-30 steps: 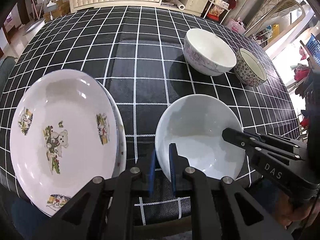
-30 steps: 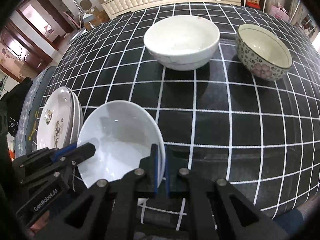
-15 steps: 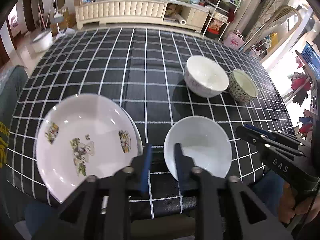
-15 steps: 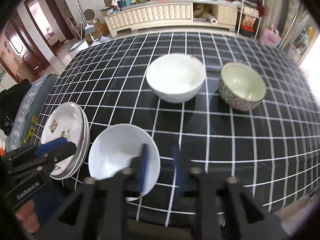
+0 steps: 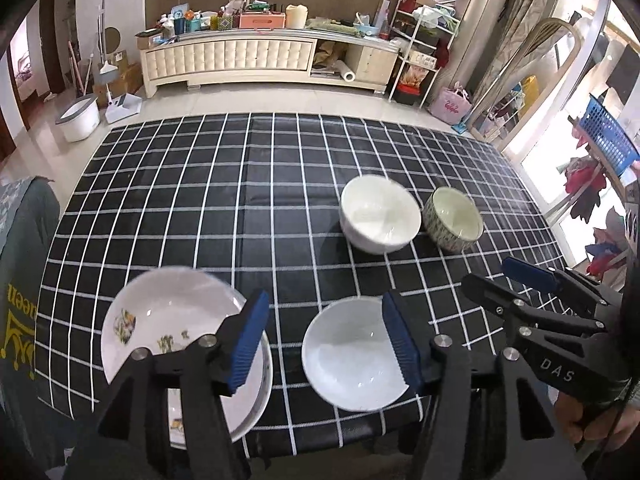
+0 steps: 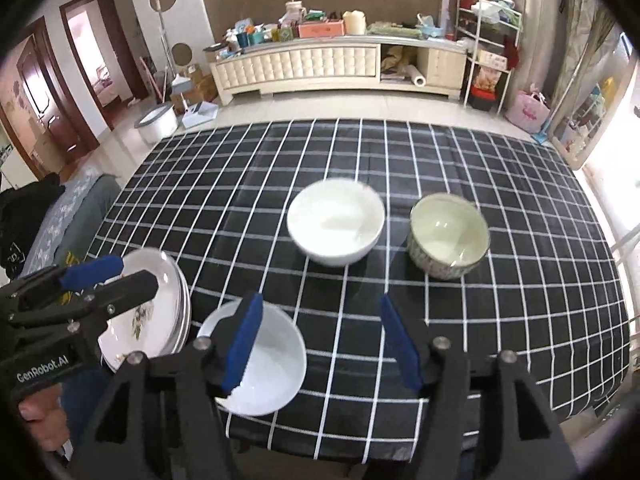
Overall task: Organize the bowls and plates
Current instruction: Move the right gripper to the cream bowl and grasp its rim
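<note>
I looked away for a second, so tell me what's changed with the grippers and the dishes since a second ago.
Both grippers let go and pulled back and up: the left gripper and right gripper, shut near the plain white bowl's rim a second ago, now stand wide open above the table. That bowl rests free on the cloth. The plate stack, larger white bowl and patterned bowl stayed put.

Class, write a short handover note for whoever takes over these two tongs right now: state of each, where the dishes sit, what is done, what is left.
Left tongs: open, holding nothing, above the table's near edge.
Right tongs: open, holding nothing.
Plate stack: near left, bear-print plate on top.
Shallow white bowl: near edge, beside the stack, standing free.
Deep white bowl and patterned bowl: farther back, side by side.
Done: plates stacked.
Left: probably gathering the three separate bowls.
</note>
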Tool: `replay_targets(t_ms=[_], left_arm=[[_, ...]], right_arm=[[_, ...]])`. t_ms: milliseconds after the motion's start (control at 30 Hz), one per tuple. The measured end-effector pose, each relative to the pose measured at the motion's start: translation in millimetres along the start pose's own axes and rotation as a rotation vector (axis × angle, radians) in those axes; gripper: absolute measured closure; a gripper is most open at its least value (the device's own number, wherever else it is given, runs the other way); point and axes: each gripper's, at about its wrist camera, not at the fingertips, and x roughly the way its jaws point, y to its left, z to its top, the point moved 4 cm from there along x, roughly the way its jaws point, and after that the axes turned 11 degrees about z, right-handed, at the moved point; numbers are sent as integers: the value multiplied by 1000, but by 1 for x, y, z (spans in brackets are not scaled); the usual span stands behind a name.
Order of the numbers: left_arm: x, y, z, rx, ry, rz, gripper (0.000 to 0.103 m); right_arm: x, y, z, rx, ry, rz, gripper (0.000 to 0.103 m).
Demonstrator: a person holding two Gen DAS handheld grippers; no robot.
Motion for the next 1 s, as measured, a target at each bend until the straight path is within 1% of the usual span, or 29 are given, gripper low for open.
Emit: replay_targets(t_ms=[133, 267, 400, 500, 567, 700, 733, 833, 1000], left_arm=[[2, -6, 19, 30, -15, 16, 46], [9, -13, 39, 38, -4, -10, 43], [20, -18, 56, 57, 5, -5, 43], [35, -21, 66, 77, 18, 0, 43], [51, -23, 72, 80, 53, 12, 43], [82, -31, 82, 94, 125, 2, 43], [87, -33, 85, 101, 133, 3, 43], [104, -39, 93, 125, 147, 12, 43], [131, -41, 99, 118, 185, -7, 43]], right_arm=[[1, -7, 18, -9, -7, -14, 36], [6, -12, 37, -23, -5, -12, 35], [12, -16, 49, -34, 0, -16, 35], [23, -24, 58, -30, 24, -47, 35], [35, -31, 65, -10, 54, -47, 35], [60, -44, 73, 38, 125, -54, 36], [70, -49, 74, 59, 149, -49, 36], [88, -59, 78, 109, 173, -16, 36], [116, -71, 76, 165, 242, 1, 36]])
